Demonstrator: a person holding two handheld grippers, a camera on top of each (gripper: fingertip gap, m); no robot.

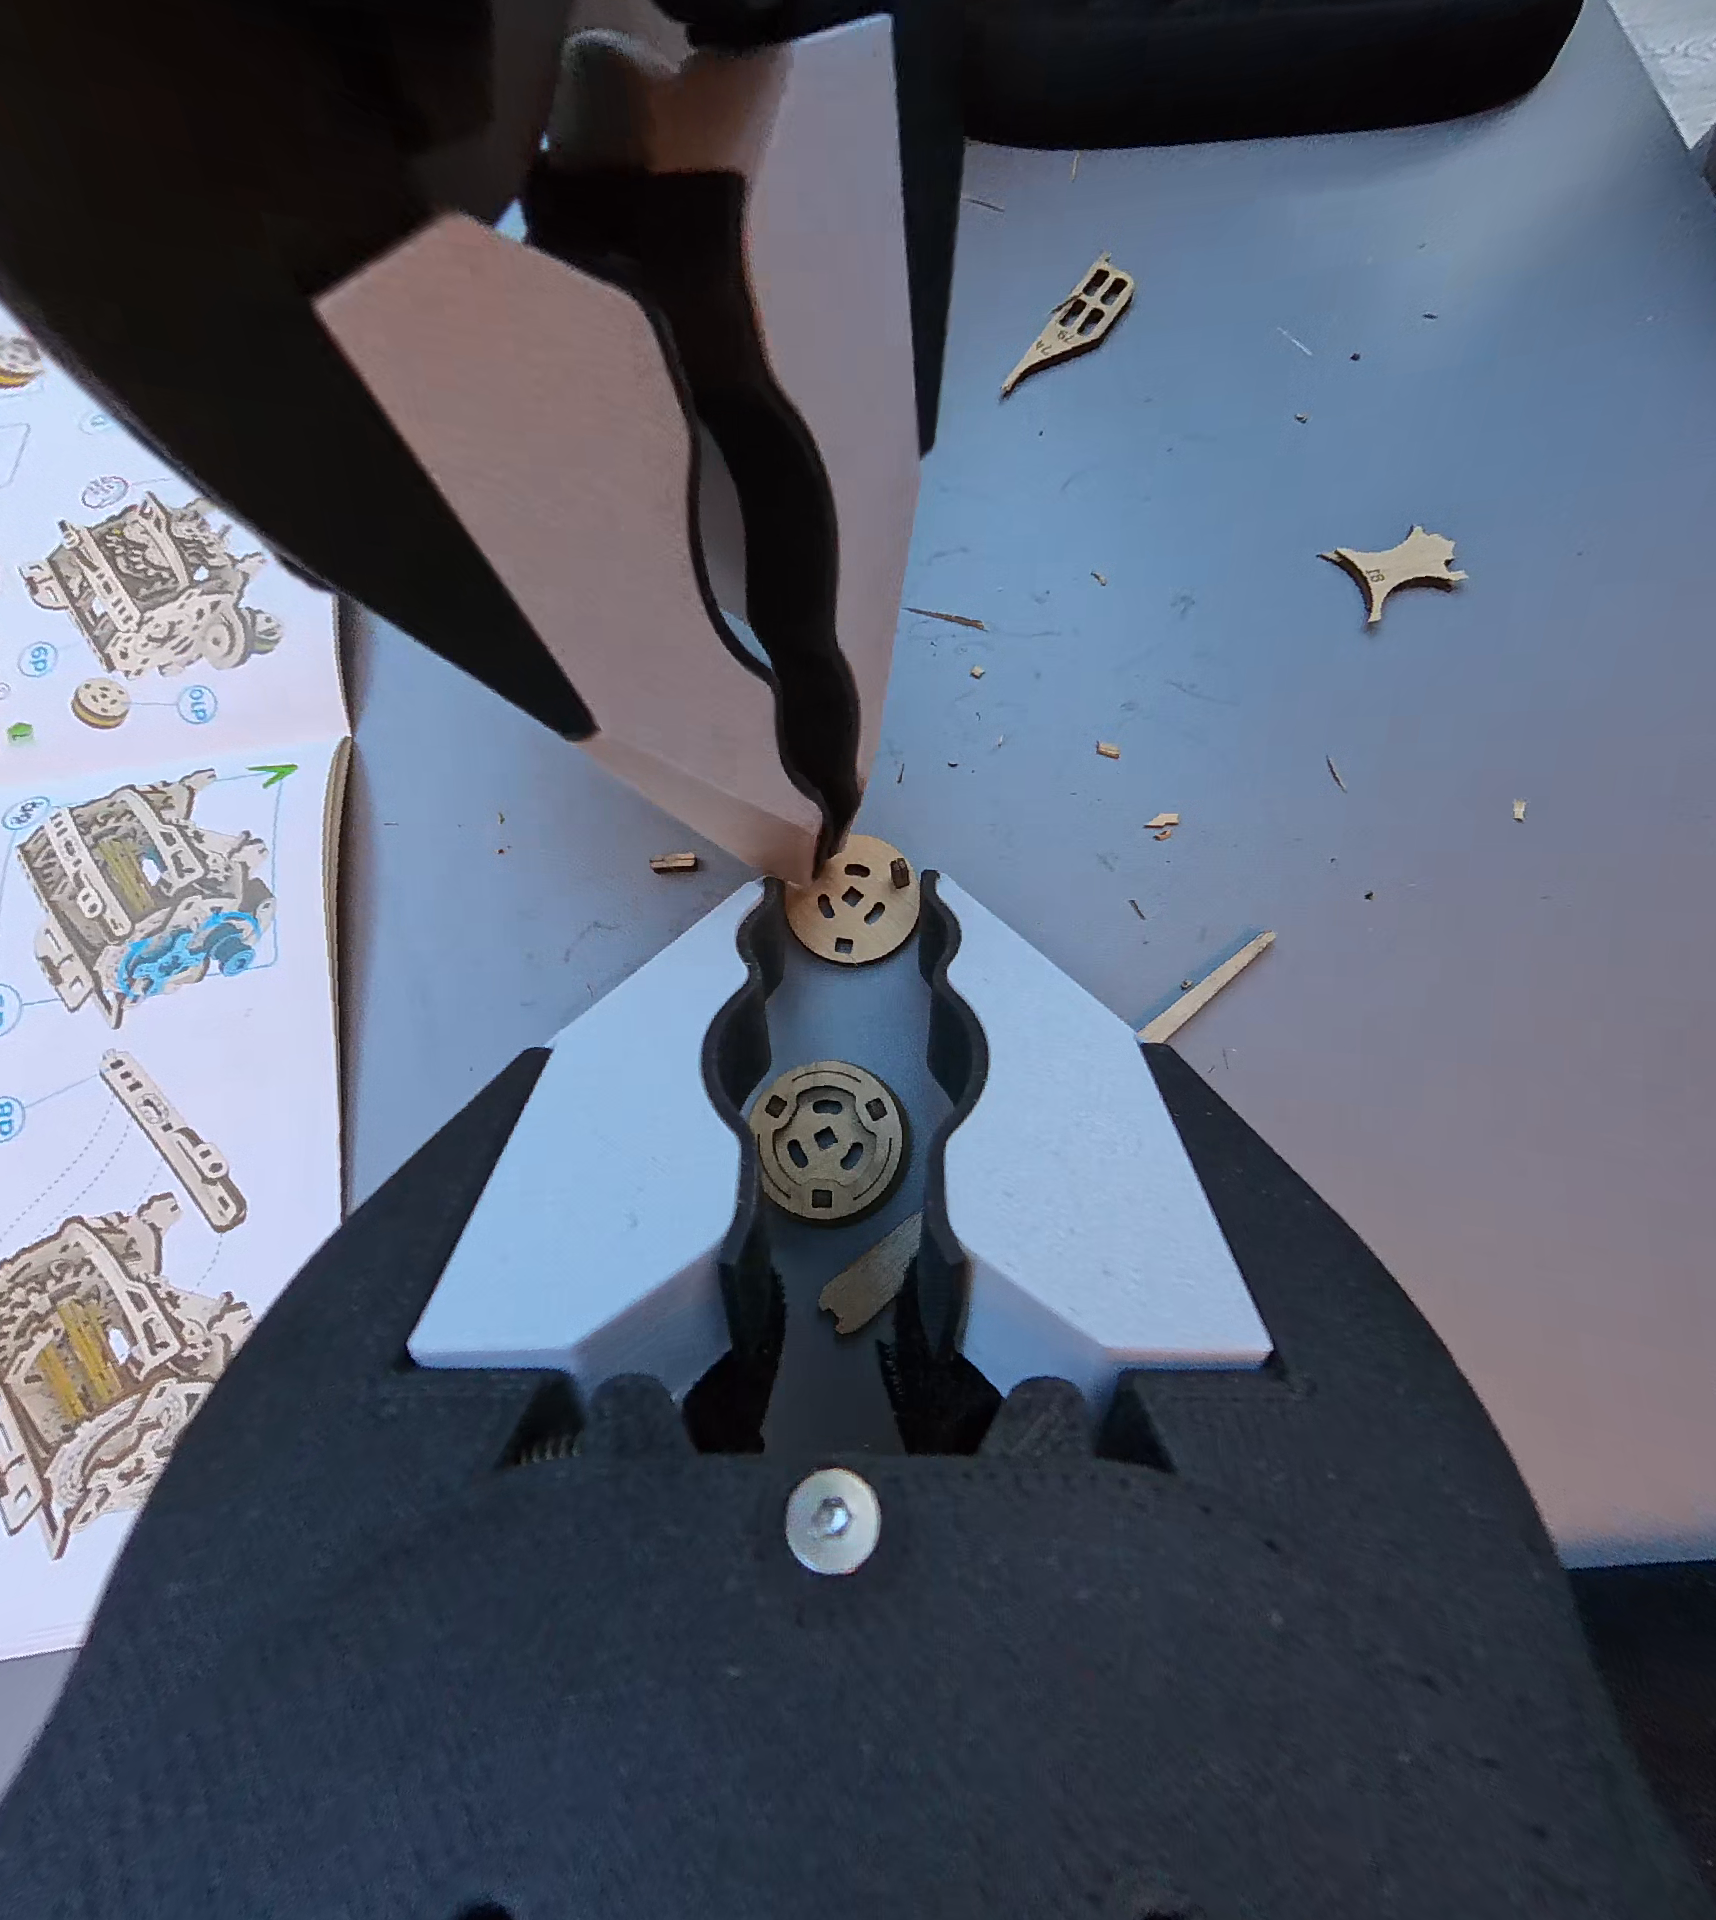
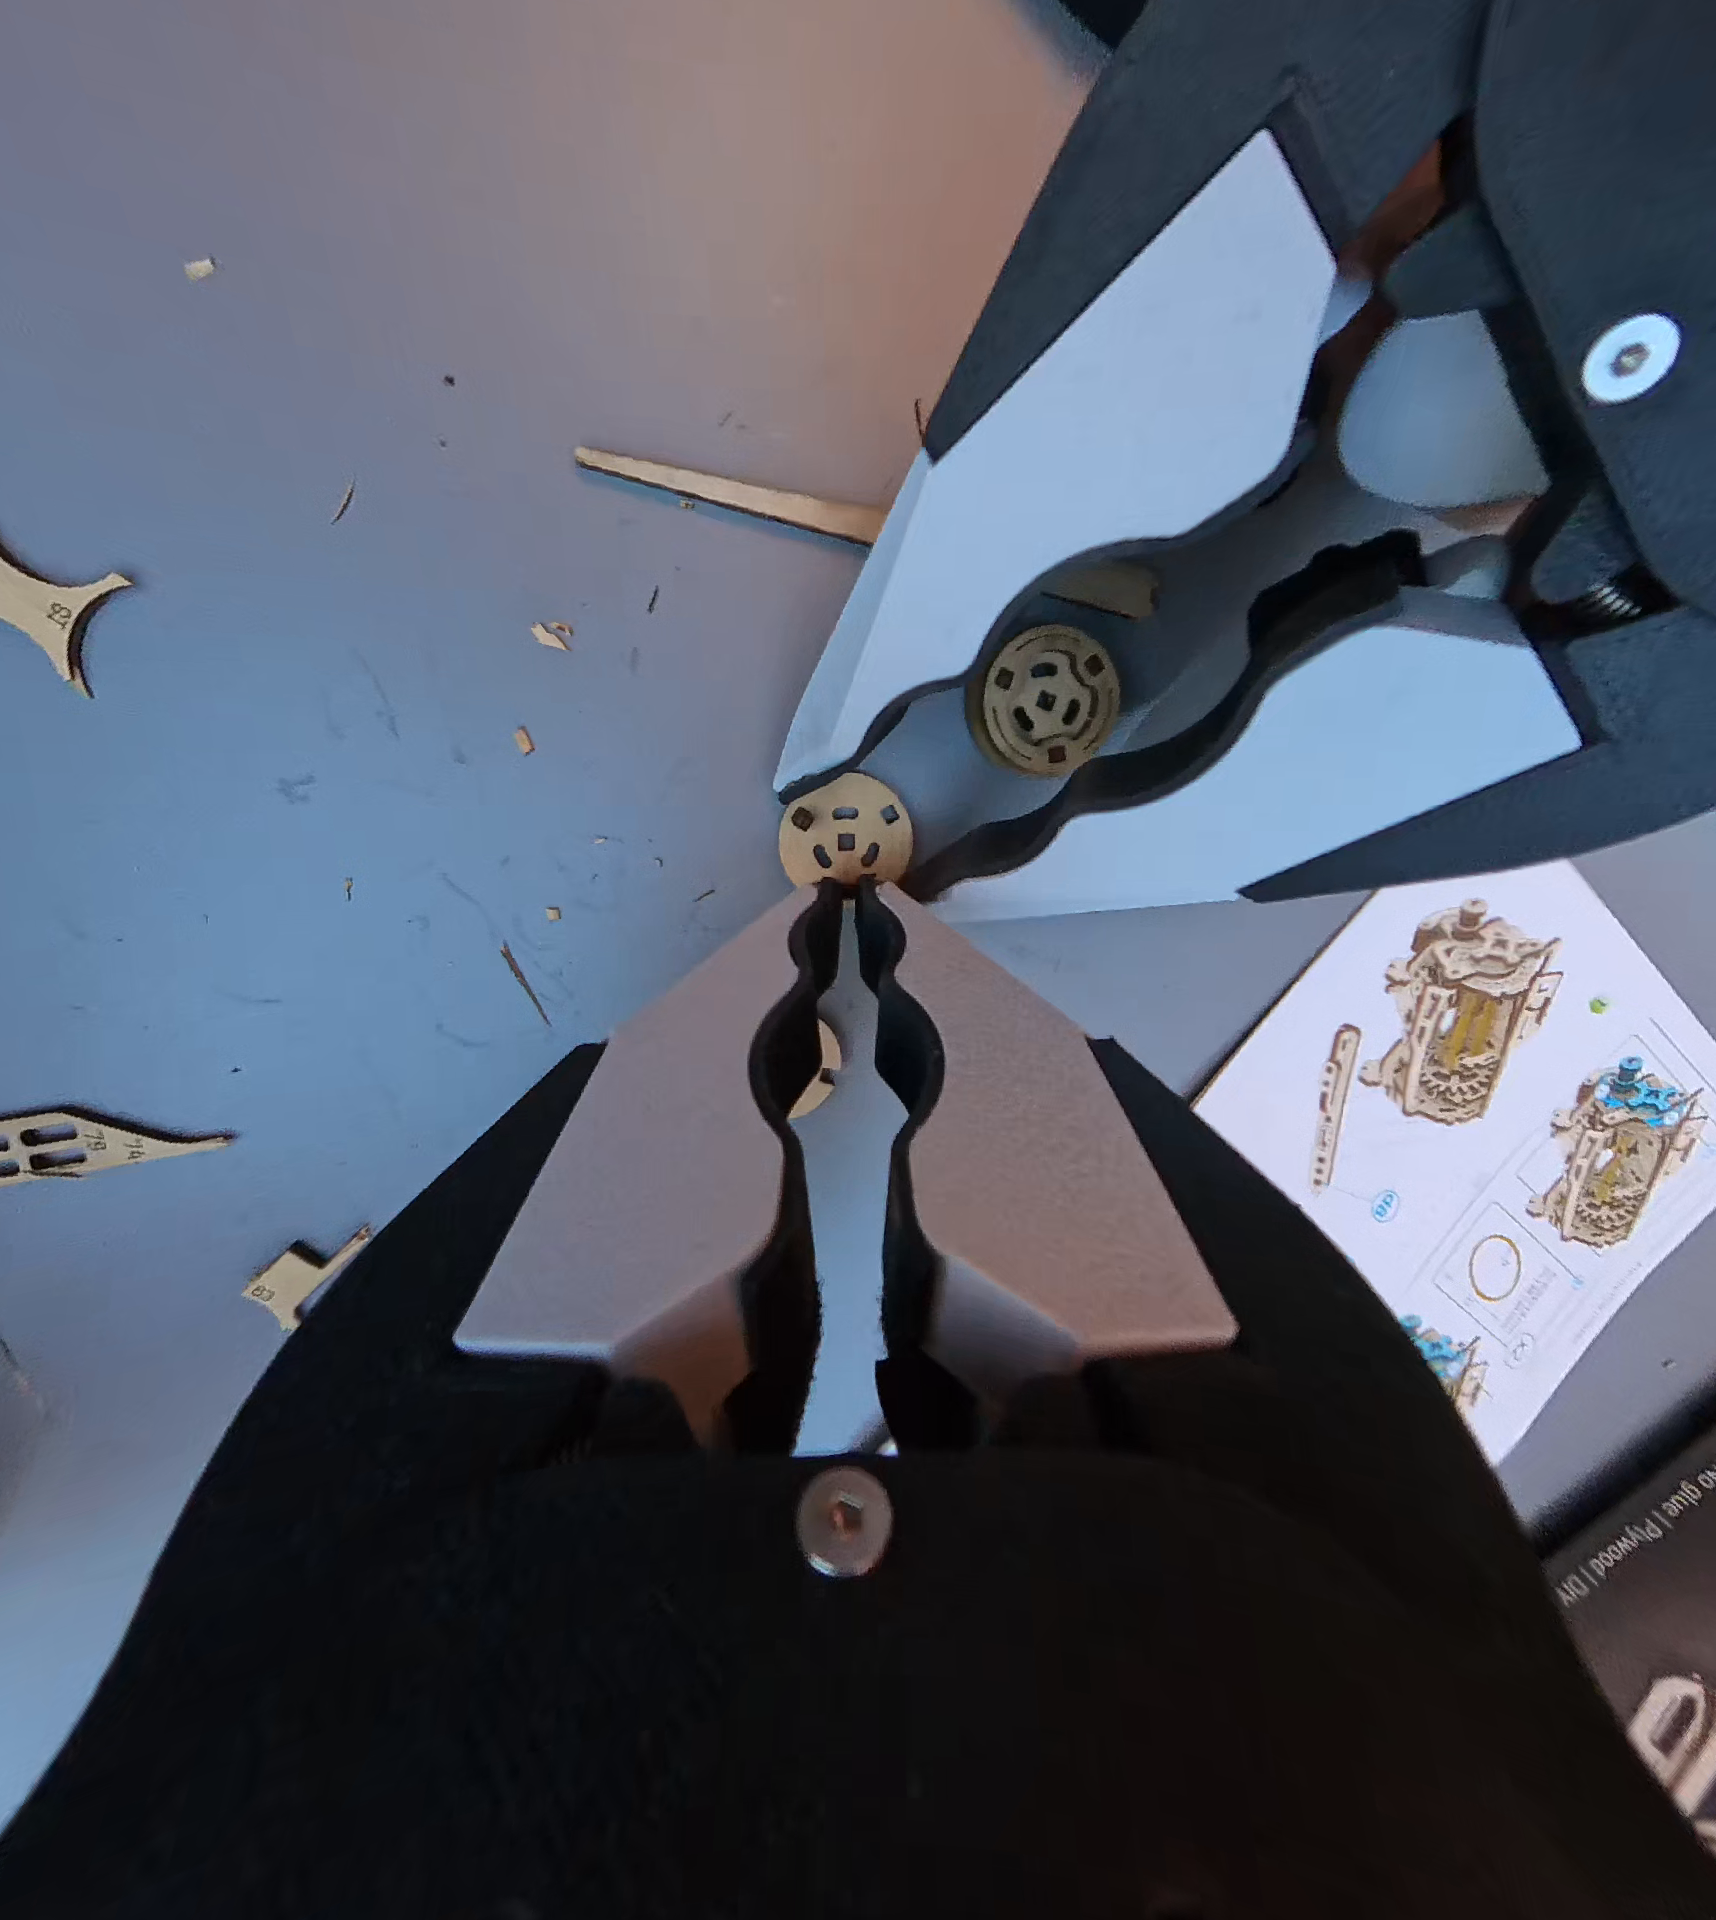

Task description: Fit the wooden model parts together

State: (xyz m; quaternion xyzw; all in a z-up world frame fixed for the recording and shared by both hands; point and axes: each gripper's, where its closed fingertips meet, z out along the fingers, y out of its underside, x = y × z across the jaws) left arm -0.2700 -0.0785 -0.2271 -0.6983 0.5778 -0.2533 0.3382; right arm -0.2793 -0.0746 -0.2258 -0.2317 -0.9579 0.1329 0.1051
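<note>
Gray bench (image 1: 1353, 1039) is carrying scraps; left gripper (image 1: 843, 883) is pinching a wooden disc (image 1: 852, 902), right gripper (image 2: 841, 886) nearly pressed together at its rim; only the right view is showing a half-hidden disc (image 2: 823, 1070).

Print marks the instruction sheet (image 1: 106, 935), box (image 2: 1706, 1621) and wooden offcuts (image 1: 1399, 574).

I see a small pale wooden disc (image 1: 852, 900), pierced with a square centre hole and short slots around it, held roughly flat just above the grey surface between my two sets of fingertips. A darker round wooden part (image 1: 829, 1143), cut with concentric ring slots and square holes, lies flat behind it. A pale wooden sliver (image 1: 869, 1286) lies tilted just beside that darker part.
</note>
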